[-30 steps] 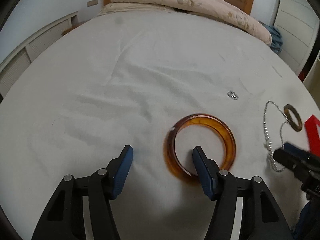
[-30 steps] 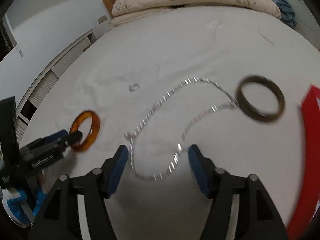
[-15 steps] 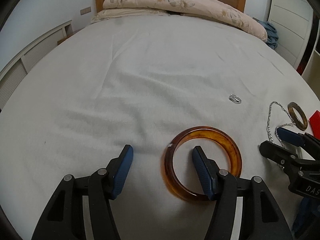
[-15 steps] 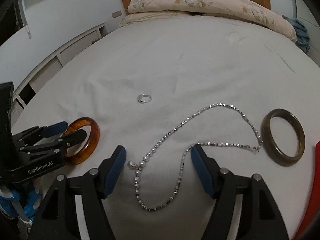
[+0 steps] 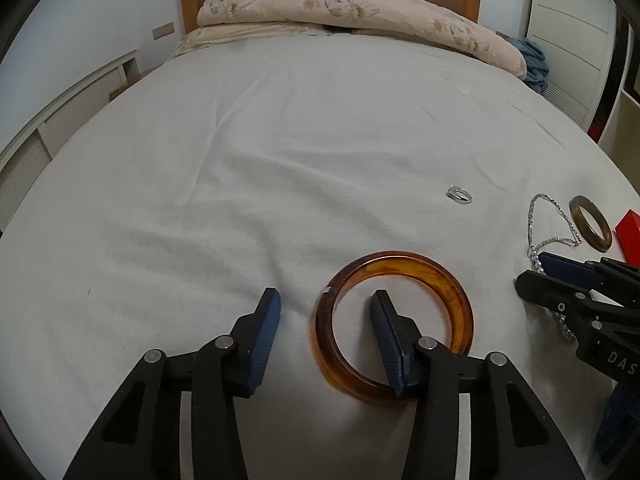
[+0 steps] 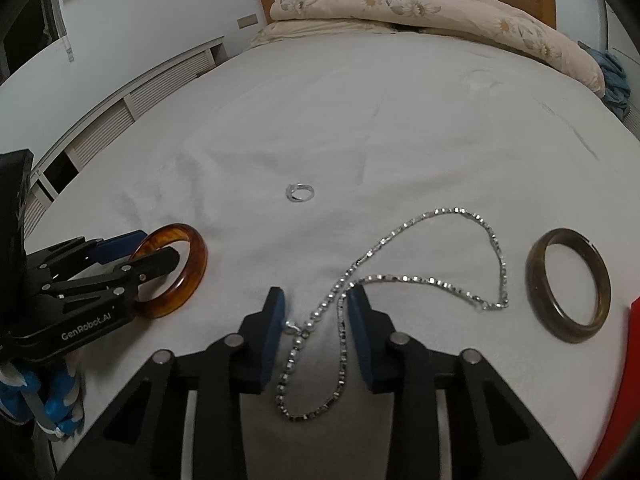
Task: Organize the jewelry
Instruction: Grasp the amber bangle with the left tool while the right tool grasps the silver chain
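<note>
The left gripper (image 5: pixel 324 312) is sitting low in the frame, its matte black arms ending in ribbed blue pads; its jaws have just been closing, standing partly apart around the near left arc of the glossy amber bangle (image 5: pixel 436 276), one pad inside the hoop and one outside, neither pressing yet; the bangle is lying flat on the soft, faintly creased white bedspread (image 5: pixel 280 160), just right of centre. The right gripper (image 6: pixel 316 304) is likewise low in its frame; its jaws have just been closing and are standing narrowly apart, both strands of the beaded silver chain (image 6: pixel 436 280) passing between the pads without being pinched; the chain is looping up and right toward a dull brown-olive bangle (image 6: pixel 600 280) lying at the right edge. A small shiny silver ring (image 6: pixel 300 192) is resting above centre, well apart; a floral quilted duvet (image 6: pixel 420 4) is bunching along the top.
</note>
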Demonstrator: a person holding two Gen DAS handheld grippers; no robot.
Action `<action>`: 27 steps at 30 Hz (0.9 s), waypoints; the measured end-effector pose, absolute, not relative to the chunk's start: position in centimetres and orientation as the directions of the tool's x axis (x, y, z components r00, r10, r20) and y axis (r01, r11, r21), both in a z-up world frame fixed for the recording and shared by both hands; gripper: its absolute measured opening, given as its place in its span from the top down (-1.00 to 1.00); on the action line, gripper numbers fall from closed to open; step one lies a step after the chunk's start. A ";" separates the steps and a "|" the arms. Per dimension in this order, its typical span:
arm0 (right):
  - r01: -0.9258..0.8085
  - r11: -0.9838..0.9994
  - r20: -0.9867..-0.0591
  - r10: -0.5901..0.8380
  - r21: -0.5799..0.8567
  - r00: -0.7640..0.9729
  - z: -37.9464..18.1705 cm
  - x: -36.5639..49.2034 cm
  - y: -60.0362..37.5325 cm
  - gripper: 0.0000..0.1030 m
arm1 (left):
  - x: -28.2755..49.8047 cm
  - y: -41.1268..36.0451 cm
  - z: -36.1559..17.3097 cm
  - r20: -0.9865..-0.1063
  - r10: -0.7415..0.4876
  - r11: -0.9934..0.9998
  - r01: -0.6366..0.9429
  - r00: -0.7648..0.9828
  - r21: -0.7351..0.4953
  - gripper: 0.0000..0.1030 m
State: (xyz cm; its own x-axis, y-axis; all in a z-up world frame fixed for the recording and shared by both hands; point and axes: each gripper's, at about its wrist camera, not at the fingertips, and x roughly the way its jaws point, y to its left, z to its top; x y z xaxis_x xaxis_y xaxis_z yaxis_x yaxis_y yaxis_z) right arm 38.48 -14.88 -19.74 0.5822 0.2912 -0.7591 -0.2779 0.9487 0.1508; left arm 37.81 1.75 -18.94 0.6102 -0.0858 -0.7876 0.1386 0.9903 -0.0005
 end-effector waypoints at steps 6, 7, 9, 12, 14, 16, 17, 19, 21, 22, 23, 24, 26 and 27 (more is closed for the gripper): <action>-0.287 0.944 -0.762 0.304 0.161 0.572 -19.6 38.3 -14.9 0.62 | 37.9 1.4 -18.9 -0.788 -0.086 0.989 0.148 0.610 0.007 0.23; -0.290 0.943 -0.763 0.308 0.165 0.569 -19.7 38.2 -15.0 0.65 | 37.9 1.2 -18.9 -0.788 -0.084 0.989 0.149 0.610 0.010 0.25; -0.292 0.940 -0.763 0.318 0.177 0.562 -19.6 38.1 -15.0 0.69 | 37.9 1.1 -18.9 -0.789 -0.084 0.988 0.152 0.609 0.011 0.29; -0.294 0.935 -0.764 0.336 0.200 0.551 -19.6 38.0 -15.0 0.72 | 38.0 0.9 -18.8 -0.790 -0.083 0.988 0.154 0.608 0.014 0.36; -0.297 0.933 -0.763 0.343 0.206 0.548 -19.5 37.8 -15.0 0.72 | 38.0 0.8 -18.8 -0.789 -0.081 0.988 0.154 0.609 0.017 0.40; -0.303 0.931 -0.763 0.343 0.202 0.548 -19.4 37.5 -14.8 0.72 | 38.0 0.6 -18.8 -0.788 -0.077 0.987 0.156 0.610 0.024 0.42; -0.306 0.930 -0.763 0.345 0.202 0.546 -19.4 37.4 -14.8 0.72 | 38.0 0.6 -18.8 -0.788 -0.076 0.987 0.157 0.610 0.026 0.43; -0.311 0.927 -0.761 0.355 0.211 0.542 -19.3 37.2 -14.7 0.73 | 38.0 0.7 -18.8 -0.789 -0.079 0.987 0.160 0.609 0.025 0.46; -0.311 0.922 -0.757 0.372 0.232 0.537 -19.3 37.0 -14.8 0.73 | 38.0 0.7 -18.8 -0.790 -0.081 0.986 0.164 0.608 0.024 0.50; -0.310 0.919 -0.755 0.379 0.242 0.535 -19.3 36.9 -14.9 0.73 | 38.0 0.7 -18.8 -0.791 -0.084 0.986 0.167 0.606 0.023 0.55; -0.310 0.917 -0.753 0.386 0.251 0.533 -19.3 36.7 -14.9 0.73 | 38.0 0.7 -18.8 -0.791 -0.087 0.985 0.169 0.605 0.021 0.61; -0.311 0.912 -0.748 0.400 0.267 0.529 -19.3 36.5 -15.0 0.73 | 37.9 0.7 -18.7 -0.792 -0.090 0.985 0.172 0.604 0.019 0.63; -0.312 0.907 -0.744 0.413 0.283 0.526 -19.2 36.3 -14.9 0.73 | 37.8 0.7 -18.7 -0.793 -0.093 0.985 0.173 0.602 0.016 0.72; -0.313 0.904 -0.741 0.420 0.291 0.524 -19.2 36.1 -14.9 0.73 | 37.8 0.8 -18.6 -0.794 -0.094 0.985 0.172 0.601 0.013 0.74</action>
